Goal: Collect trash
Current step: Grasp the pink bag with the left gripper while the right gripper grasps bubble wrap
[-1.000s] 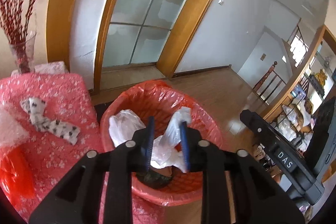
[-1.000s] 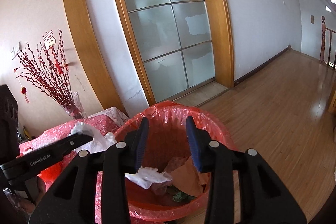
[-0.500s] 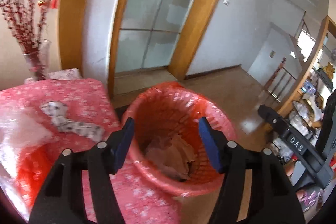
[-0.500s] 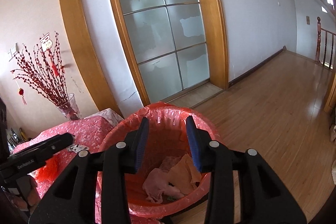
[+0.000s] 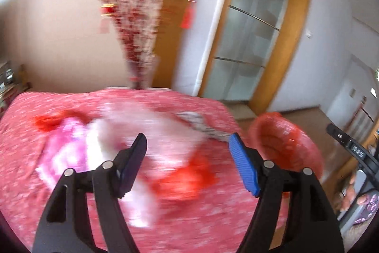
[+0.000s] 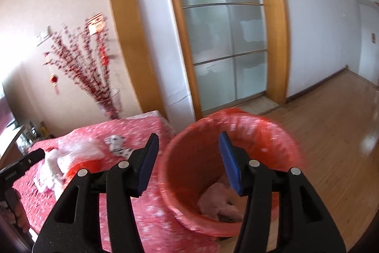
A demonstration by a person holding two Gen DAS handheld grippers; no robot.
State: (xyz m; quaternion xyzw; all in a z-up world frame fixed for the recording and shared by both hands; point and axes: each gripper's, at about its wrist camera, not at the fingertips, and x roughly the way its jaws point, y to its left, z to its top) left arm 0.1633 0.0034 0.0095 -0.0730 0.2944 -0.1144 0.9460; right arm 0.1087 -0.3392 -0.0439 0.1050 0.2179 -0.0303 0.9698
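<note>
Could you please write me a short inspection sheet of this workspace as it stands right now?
Surface: table under a red flowered cover; view blurred.
Job's things: red-lined trash bin beside the table, with crumpled pinkish waste at its bottom; white wrapping, a red bag and a spotted cloth lie on the table.
Clutter: vase of red branches at the table's far edge.
Grippers: left gripper open over the table, holding nothing; right gripper open above the bin, holding nothing.
Cables: nothing seen.
Surroundings: frosted glass door, wooden floor.
</note>
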